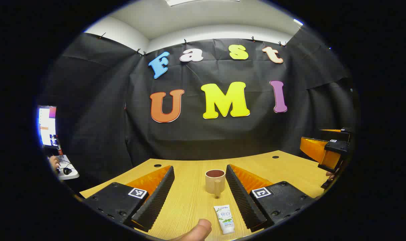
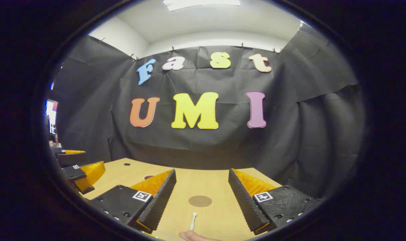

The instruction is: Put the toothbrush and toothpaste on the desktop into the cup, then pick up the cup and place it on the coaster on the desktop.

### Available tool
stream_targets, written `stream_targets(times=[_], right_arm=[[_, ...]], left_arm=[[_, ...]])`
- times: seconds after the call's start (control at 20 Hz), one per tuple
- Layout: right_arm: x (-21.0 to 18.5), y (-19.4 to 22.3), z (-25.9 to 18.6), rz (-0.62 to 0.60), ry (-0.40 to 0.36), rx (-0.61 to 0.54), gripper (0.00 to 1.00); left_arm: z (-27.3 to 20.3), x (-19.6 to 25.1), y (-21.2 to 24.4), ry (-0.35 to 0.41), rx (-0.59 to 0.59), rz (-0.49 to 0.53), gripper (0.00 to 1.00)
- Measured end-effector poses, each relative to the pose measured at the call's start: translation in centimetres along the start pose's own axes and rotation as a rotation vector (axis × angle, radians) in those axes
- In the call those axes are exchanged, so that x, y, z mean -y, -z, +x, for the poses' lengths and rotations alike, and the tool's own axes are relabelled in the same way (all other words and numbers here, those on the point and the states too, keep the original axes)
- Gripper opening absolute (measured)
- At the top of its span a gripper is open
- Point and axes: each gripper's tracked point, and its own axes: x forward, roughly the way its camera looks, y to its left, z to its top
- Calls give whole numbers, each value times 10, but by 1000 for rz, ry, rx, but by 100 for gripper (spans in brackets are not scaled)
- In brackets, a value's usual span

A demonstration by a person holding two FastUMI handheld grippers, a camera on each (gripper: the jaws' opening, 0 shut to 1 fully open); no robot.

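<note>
On the wooden tabletop point(image 1: 189, 201), left gripper view: left gripper point(image 1: 199, 195) hovering low with fingers spread wide apart, clamped on nothing. Between them, toward the far edge, a beige cup point(image 1: 215, 180) with a dark reddish inside, upright, handle facing the camera. Just nearer, close to the front edge and beside the right-hand finger, a small white toothpaste point(image 1: 225, 219) tube lying flat, green leaf print plus some blue lettering, too small to read. Fingertip of a hand point(image 1: 196, 231) poking in at the bottom edge, just left of the tube. Over at the tabletop's right edge, the other gripper's body, held up off the surface.

Right gripper view next: right gripper point(image 2: 201, 197) also wide open, gripping nothing, aimed toward the far edge. Between the fingers, a flat round brown coaster point(image 2: 200, 201) mid-tabletop. Nearer the front edge, a white toothbrush point(image 2: 193, 221) lying pointed away, one rounded end visible, apart from the coaster.
</note>
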Motion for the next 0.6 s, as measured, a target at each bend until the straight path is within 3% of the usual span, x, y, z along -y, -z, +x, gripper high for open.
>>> stream_targets(times=[0.6], right_arm=[[31, 16, 10, -12, 52, -42, 95]], left_arm=[[14, -1, 15, -33, -68, -58, 98]])
